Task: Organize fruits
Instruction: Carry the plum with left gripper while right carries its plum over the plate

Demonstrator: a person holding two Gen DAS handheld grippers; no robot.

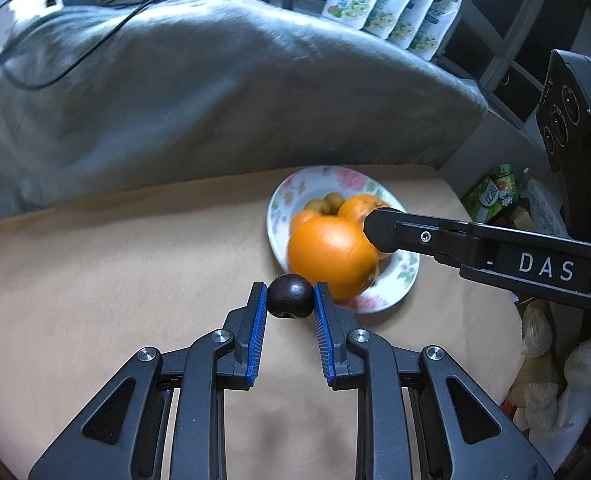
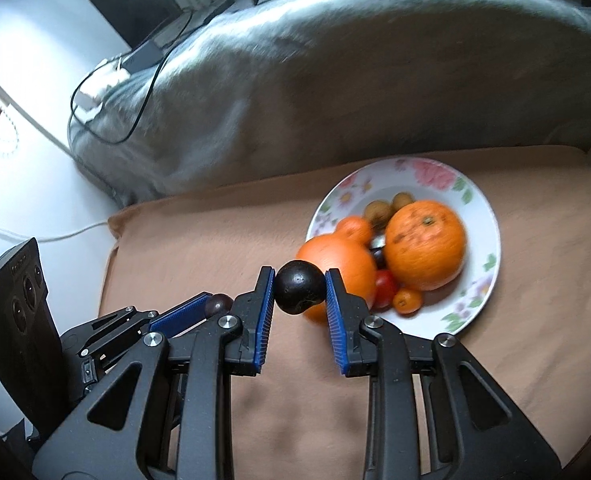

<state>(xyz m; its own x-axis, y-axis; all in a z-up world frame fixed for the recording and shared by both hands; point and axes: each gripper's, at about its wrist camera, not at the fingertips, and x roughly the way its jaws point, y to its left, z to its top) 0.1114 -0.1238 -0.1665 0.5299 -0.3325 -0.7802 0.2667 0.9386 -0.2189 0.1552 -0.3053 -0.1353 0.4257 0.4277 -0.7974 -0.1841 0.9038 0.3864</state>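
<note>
dark plums [image 1: 290, 296] [image 2: 300, 287] pinched in both downward-tilted grippers' fingers [image 1: 258, 312] [image 2: 266, 304].

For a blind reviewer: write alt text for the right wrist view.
The right gripper pinches a small dark round fruit above a tan cloth. Just behind it, a floral plate holds two oranges, smaller orange and red fruits and small brownish ones. At left, the left gripper holds another dark fruit.
</note>
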